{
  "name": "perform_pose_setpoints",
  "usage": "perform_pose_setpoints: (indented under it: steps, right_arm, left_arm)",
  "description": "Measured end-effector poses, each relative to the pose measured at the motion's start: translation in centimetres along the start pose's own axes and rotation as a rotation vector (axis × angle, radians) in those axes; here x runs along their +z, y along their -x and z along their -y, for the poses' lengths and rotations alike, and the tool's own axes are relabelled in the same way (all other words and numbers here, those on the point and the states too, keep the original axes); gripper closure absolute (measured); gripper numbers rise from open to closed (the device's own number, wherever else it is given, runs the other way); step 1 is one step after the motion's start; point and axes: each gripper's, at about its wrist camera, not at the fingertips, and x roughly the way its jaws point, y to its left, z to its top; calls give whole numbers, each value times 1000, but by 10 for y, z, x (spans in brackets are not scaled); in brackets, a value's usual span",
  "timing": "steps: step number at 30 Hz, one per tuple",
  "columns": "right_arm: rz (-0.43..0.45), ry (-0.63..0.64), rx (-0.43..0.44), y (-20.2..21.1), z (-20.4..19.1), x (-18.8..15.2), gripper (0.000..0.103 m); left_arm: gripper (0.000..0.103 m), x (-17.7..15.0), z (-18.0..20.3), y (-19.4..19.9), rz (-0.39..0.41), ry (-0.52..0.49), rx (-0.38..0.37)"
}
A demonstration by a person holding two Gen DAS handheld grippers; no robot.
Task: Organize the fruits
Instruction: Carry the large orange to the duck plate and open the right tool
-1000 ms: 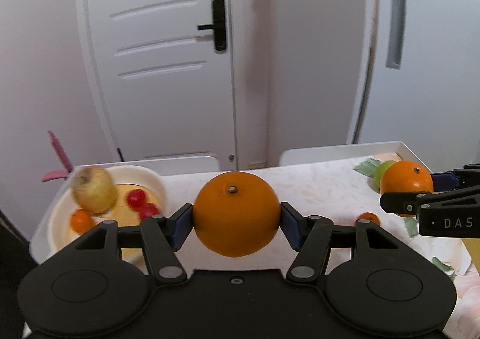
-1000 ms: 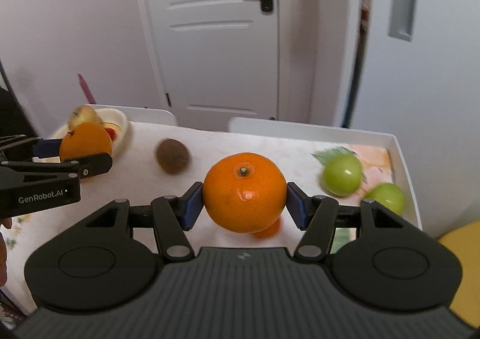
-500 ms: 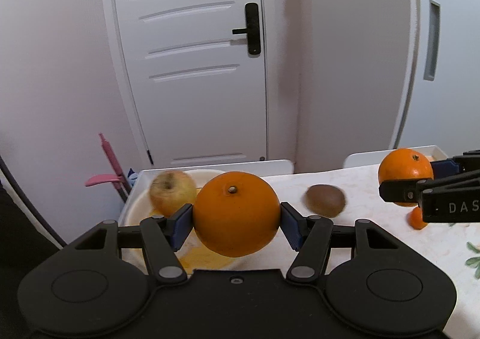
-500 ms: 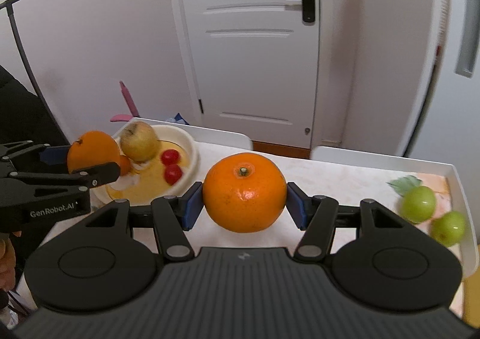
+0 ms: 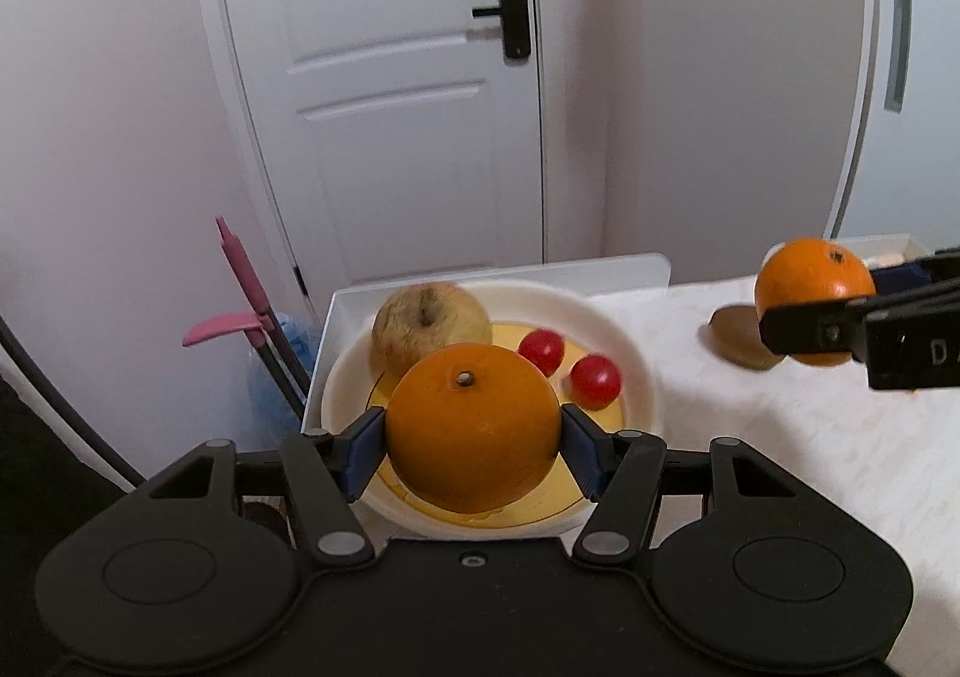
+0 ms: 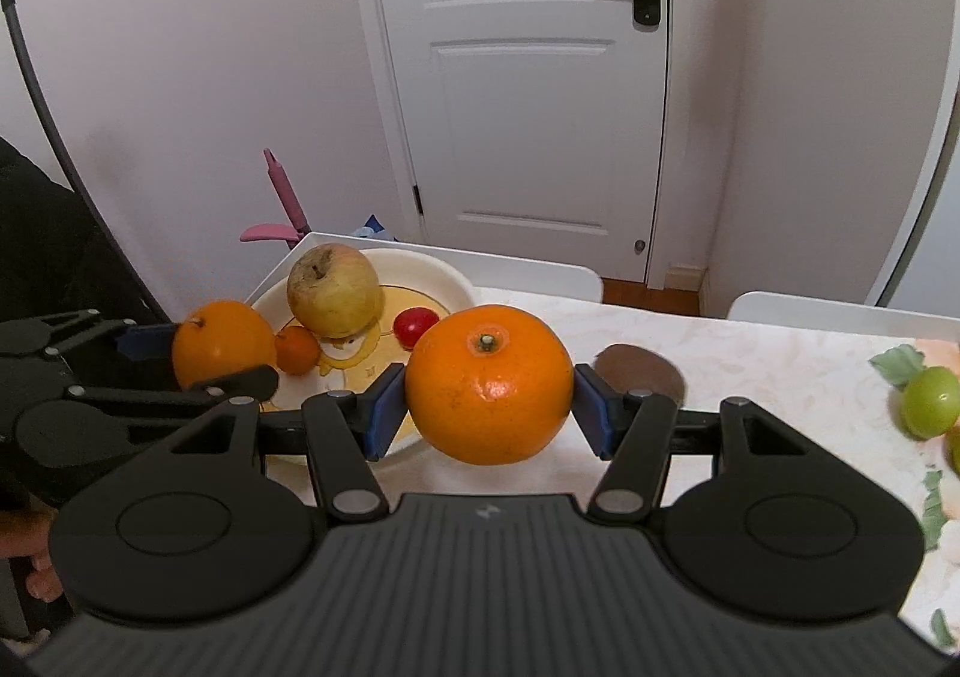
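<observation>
My left gripper (image 5: 474,446) is shut on a large orange (image 5: 473,428) and holds it just above the near side of the white bowl (image 5: 636,371). The bowl holds a yellowish apple (image 5: 429,320), two red cherry tomatoes (image 5: 594,380) and, in the right wrist view, a small tangerine (image 6: 297,348). My right gripper (image 6: 487,407) is shut on a second orange (image 6: 489,383), held over the table to the right of the bowl (image 6: 447,278). A brown kiwi (image 6: 639,371) lies on the tablecloth behind that orange.
A green fruit (image 6: 930,401) with leaves sits at the table's right end. The white bowl stands at the table's left end, near the raised white rim (image 5: 624,266). A pink-handled tool (image 5: 240,281) leans against the wall beyond. A white door (image 6: 528,77) is behind.
Both grippers have carried their oranges leftward toward the bowl. The left orange has moved from over the table's middle to above the bowl. The green fruits have slid toward the right edge of view.
</observation>
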Motion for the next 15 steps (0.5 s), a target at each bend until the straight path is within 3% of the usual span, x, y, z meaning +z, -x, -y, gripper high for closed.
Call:
perform_pose_setpoints:
  steps: [15]
  right_arm:
    - [-37,-34,-39,-30,-21,-2,29]
  left_arm:
    - [36,-8,-21,-50,-109,-32,-84]
